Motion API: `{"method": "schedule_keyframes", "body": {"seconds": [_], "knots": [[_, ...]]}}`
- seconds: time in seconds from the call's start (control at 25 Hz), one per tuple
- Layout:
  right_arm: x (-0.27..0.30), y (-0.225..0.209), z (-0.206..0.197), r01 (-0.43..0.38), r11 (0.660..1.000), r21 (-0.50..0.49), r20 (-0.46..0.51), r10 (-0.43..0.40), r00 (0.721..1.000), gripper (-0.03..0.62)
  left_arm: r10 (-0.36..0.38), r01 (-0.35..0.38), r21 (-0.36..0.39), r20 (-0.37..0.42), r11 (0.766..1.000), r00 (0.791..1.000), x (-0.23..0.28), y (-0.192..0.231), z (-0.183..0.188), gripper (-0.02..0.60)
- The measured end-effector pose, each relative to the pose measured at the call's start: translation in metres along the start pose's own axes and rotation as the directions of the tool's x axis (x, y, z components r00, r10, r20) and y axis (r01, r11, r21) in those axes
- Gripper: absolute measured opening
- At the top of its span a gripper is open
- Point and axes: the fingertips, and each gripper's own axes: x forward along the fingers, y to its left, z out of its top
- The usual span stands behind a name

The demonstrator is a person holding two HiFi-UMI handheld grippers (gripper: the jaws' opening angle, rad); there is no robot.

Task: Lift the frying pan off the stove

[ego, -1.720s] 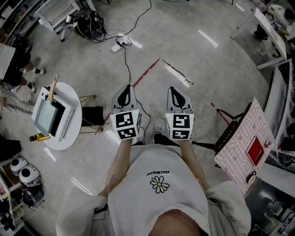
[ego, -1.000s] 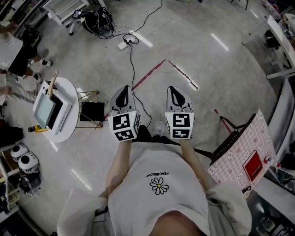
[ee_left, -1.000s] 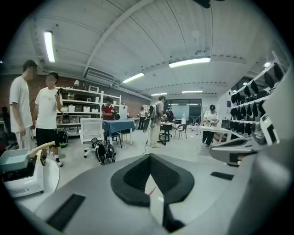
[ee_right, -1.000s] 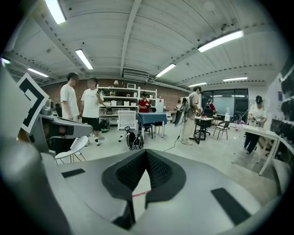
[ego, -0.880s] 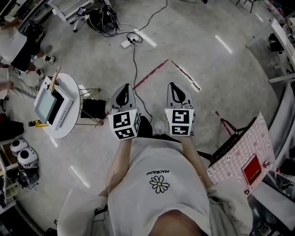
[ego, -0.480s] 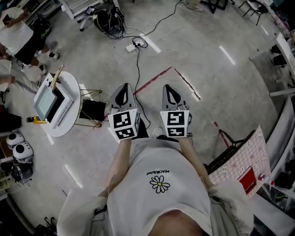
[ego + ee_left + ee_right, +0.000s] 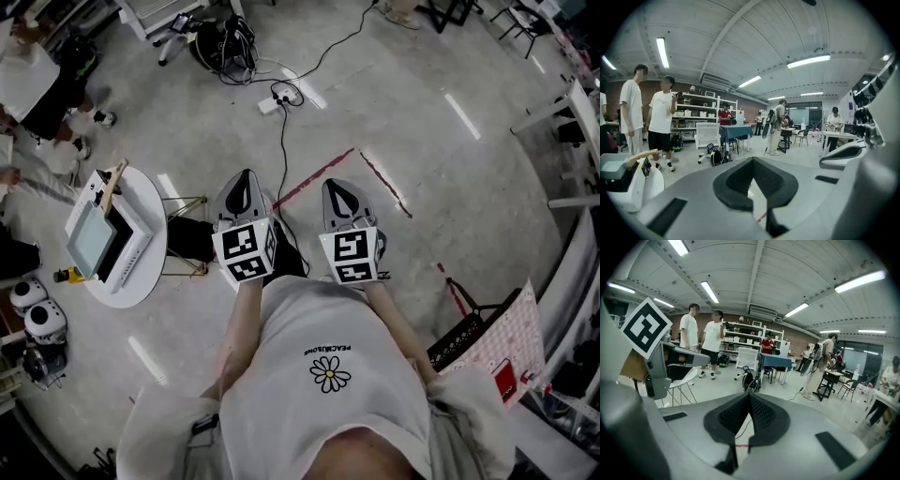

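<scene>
Checkered board [image 7: 516, 330]: cut by right edge.
Right gripper [image 7: 825, 161]: body cut by right edge.
Table device [image 7: 98, 234]: too small to tell.

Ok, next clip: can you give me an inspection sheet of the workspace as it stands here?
Surface: no cooking surface in view; bare concrete floor below the person, round white table at the left.
Job's things: nothing seen; no frying pan or stove in any view.
Clutter: white box-shaped device and wooden stick on the round table; pink checked cloth at the right edge.
Grippers: left hand-held gripper and right hand-held gripper side by side, both with jaws together, nothing between them.
Cables: black cable runs from a white power strip toward the person's feet.
Surroundings: open lab with people, shelves, tables, chairs; red tape on the floor.
</scene>
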Motion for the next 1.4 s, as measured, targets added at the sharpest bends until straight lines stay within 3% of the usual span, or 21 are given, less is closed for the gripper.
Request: {"method": "schedule_keyframes", "body": {"seconds": [0.2,0.44,0.68,0.92,1.04,1.16,1.32,1.4], "knots": [[0.065,-0.002,0.028,-0.011,1.000,0.018,-0.041,0.012,0.999,0.002,-0.012,0.012,-0.021,0.000,1.000,1.000,0.054,0.035,0.022,-0.002],[0.155,0.011,0.088,-0.062,0.997,-0.049,-0.063,0.059,0.996,0.002,-0.008,0.009,-0.058,0.032,0.998,0.999,0.116,0.099,0.063,-0.002],[0.245,0.044,0.149,-0.142,0.983,-0.118,-0.055,0.136,0.989,0.002,0.065,-0.062,-0.104,0.025,0.993,0.998,0.163,0.182,0.083,-0.002],[0.314,0.087,0.188,-0.251,0.957,-0.149,-0.036,0.248,0.968,0.002,0.200,-0.193,-0.146,0.033,0.970,0.979,0.173,0.264,0.098,-0.002],[0.338,0.123,0.207,-0.348,0.920,-0.182,0.002,0.354,0.935,0.002,0.302,-0.291,-0.173,0.044,0.941,0.952,0.158,0.299,0.101,-0.002],[0.356,0.162,0.232,-0.439,0.866,-0.239,0.032,0.459,0.888,0.002,0.413,-0.400,-0.197,0.029,0.895,0.910,0.142,0.332,0.103,-0.002],[0.374,0.219,0.258,-0.548,0.776,-0.313,0.042,0.588,0.808,0.002,0.555,-0.544,-0.239,-0.025,0.804,0.831,0.112,0.379,0.094,-0.002],[0.380,0.251,0.268,-0.600,0.717,-0.355,0.039,0.652,0.757,0.002,0.630,-0.616,-0.265,-0.036,0.742,0.775,0.090,0.403,0.089,-0.002]]}}
